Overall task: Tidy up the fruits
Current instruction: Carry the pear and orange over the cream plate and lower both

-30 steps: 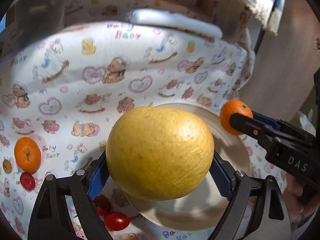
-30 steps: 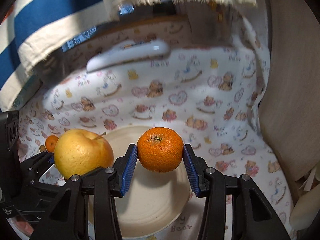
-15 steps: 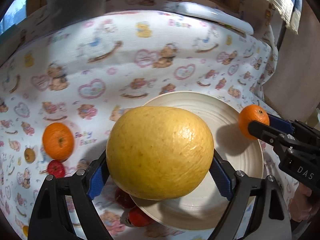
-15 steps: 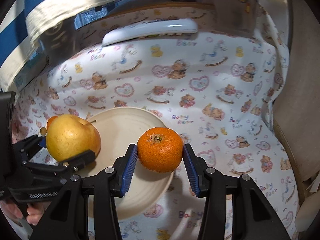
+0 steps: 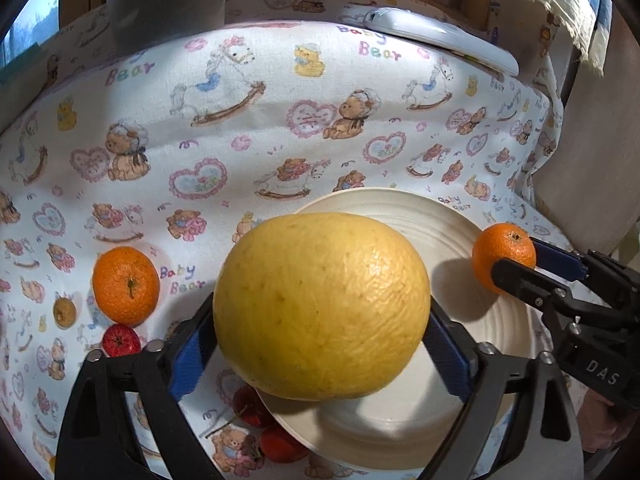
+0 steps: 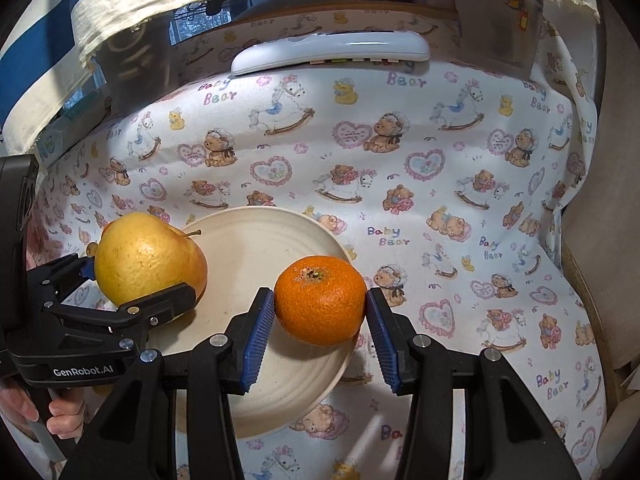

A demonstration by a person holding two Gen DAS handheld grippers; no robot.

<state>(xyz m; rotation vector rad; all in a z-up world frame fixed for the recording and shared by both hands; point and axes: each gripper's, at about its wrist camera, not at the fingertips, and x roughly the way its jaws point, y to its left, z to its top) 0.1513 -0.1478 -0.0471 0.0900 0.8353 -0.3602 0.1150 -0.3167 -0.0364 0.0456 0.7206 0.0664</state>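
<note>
Cloth (image 5: pixel 280 92) with bears covers the table; plate (image 6: pixel 256 248) lies near its front edge. Left gripper (image 5: pixel 320 344) is closed on a yellow pear (image 5: pixel 322 306), above the plate's left rim. Right gripper (image 6: pixel 320 322) pinches a mandarin (image 6: pixel 320 299) over the right rim; plate lies directly below both. Another mandarin (image 5: pixel 126 285) waits at left.

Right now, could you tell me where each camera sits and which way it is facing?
Left wrist: sits on the left gripper, looks forward and down along its fingers at the yellow fruit it clamps over the plate; the right gripper shows at right.
Right wrist: sits on the right gripper, faces the tangerine it clamps; the left gripper and a hand show at left.
Shared: plate, both fruits, white remote.
</note>
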